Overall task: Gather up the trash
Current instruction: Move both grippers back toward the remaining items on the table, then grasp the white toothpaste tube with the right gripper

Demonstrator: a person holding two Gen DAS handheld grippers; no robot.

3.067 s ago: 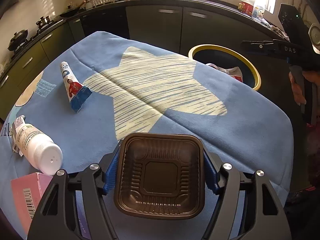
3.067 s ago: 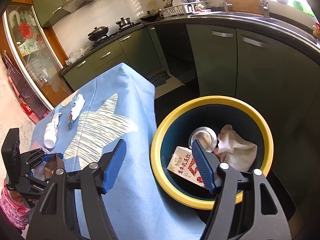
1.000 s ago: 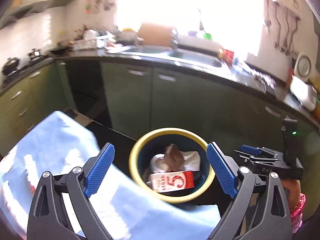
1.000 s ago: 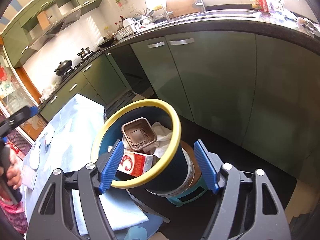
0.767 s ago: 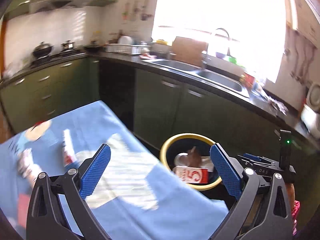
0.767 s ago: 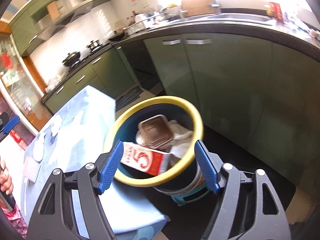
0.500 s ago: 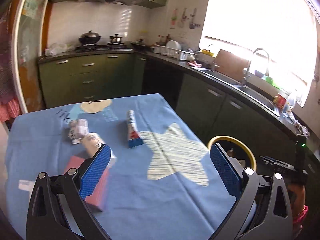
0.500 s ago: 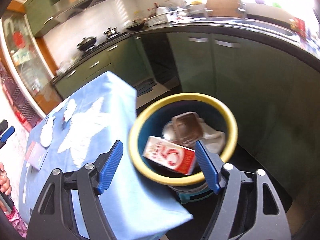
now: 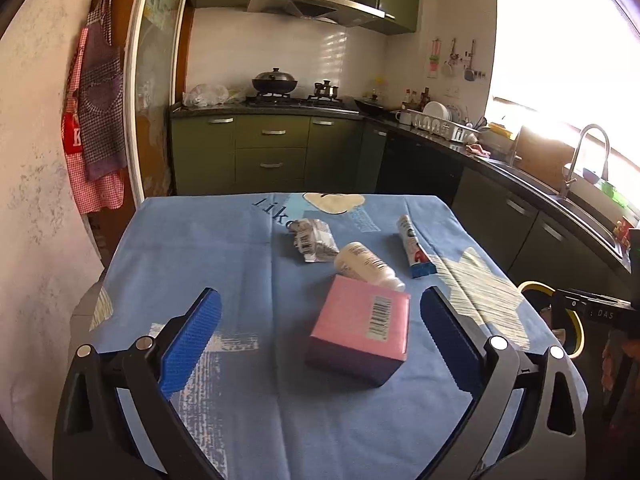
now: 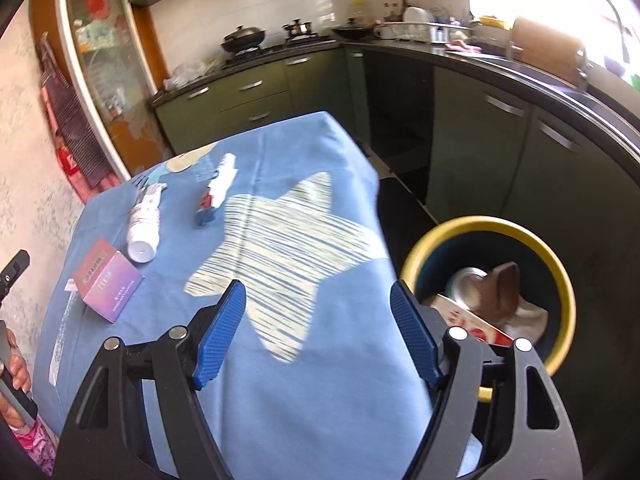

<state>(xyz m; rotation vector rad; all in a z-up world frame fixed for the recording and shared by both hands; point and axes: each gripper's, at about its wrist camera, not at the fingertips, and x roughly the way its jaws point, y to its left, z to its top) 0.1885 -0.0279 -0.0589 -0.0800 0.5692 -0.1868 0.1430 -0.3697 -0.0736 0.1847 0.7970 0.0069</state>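
Four bits of trash lie on the surface [image 9: 240, 256]: a pink box [image 9: 362, 330], a white bottle [image 9: 366, 266], a tube [image 9: 414, 248], a crumpled wrapper [image 9: 314, 238]; the bin [image 10: 558, 276] holds some already; left gripper [image 9: 320, 340] and right gripper [image 10: 316, 328] are spread wide, empty.

I saw a blue tablecloth [image 9: 224, 240] with a pale striped star [image 10: 288, 248]. Box [image 9: 362, 330] had a pink top, purple sides, black barcode. Bottle [image 9: 366, 266] was white; tube [image 9: 412, 246] white, red, blue. Bin [image 10: 490, 226] had a yellow rim, dark blue inside. Gripper pads [image 9: 192, 336] were blue. Cabinets [image 9: 272, 152] were olive green.
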